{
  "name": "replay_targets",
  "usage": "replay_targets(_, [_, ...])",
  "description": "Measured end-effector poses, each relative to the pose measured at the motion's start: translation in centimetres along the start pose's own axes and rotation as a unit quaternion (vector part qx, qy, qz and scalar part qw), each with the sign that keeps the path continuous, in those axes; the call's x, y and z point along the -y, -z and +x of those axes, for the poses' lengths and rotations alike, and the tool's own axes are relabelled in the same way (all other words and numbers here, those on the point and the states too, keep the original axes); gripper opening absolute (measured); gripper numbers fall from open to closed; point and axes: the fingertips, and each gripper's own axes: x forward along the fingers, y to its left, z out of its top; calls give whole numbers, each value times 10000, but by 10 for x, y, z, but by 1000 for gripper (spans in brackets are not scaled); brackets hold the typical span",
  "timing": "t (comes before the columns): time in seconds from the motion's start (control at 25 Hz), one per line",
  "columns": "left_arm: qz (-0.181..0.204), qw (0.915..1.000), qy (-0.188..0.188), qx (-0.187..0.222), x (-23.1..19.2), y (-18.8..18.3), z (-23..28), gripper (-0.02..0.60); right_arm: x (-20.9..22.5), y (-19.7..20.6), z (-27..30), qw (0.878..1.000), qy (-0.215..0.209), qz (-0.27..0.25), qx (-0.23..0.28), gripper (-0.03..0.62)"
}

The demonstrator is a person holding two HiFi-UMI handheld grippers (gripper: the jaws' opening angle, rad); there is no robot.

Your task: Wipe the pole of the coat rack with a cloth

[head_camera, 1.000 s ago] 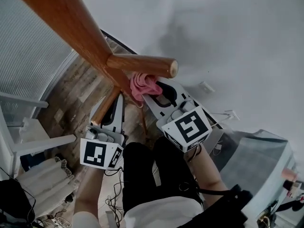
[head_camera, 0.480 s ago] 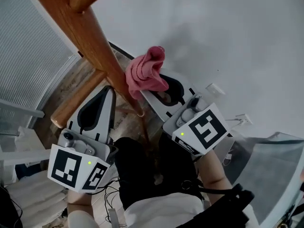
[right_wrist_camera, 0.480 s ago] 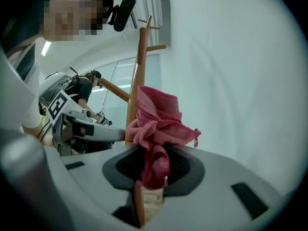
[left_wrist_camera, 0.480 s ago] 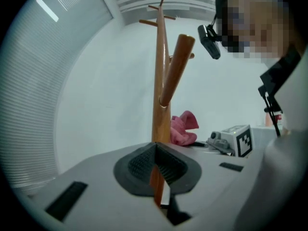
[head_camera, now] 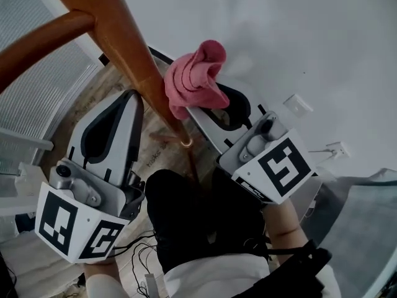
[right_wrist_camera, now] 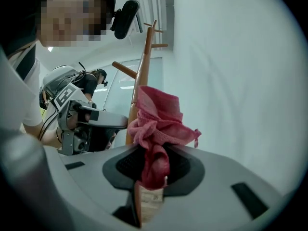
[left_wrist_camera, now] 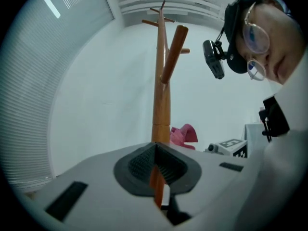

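The left gripper point(left_wrist_camera: 155, 150) has its jaws pressed together with nothing between the pads; only its own view shows this, and through the slit below them a sliver of the orange pole point(left_wrist_camera: 161, 100) appears. The right gripper point(right_wrist_camera: 153, 167) is clamped on the pink cloth point(right_wrist_camera: 156, 124), a bunched wad standing up out of its pads. In the head view the cloth point(head_camera: 195, 79) sits right beside the pole point(head_camera: 133, 48), though contact cannot be confirmed, while the left gripper point(head_camera: 133, 95) points up along the pole's other side, its tip near the wood. A slanted peg point(head_camera: 43, 39) juts left above it. Only the left gripper view reaches the rack's top pegs point(left_wrist_camera: 173, 52). A white wall point(head_camera: 298, 42) lies open beyond the cloth; window blinds point(head_camera: 37, 85) close off the left
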Motion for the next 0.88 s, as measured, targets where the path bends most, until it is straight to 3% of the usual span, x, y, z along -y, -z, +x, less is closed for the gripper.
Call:
replay_targets(0.16, [-86, 10000, 13, -29, 0, -6, 1, 12, 0, -3, 0, 9999, 8, 4, -103, 110])
replay_targets(0.32, [-47, 10000, 25, -30, 6, 18, 1, 12, -4, 33, -13, 9998, 37, -11, -207, 110])
replay_targets(0.52, [-203, 9997, 82, -48, 2, 13, 3, 12, -4, 47, -13, 9986, 110, 147, -497, 110])
replay_targets(0.88, [-62, 9995, 90, -285, -2, 84, 4, 12, -8, 124, -26, 9953, 330, 595, -692, 110])
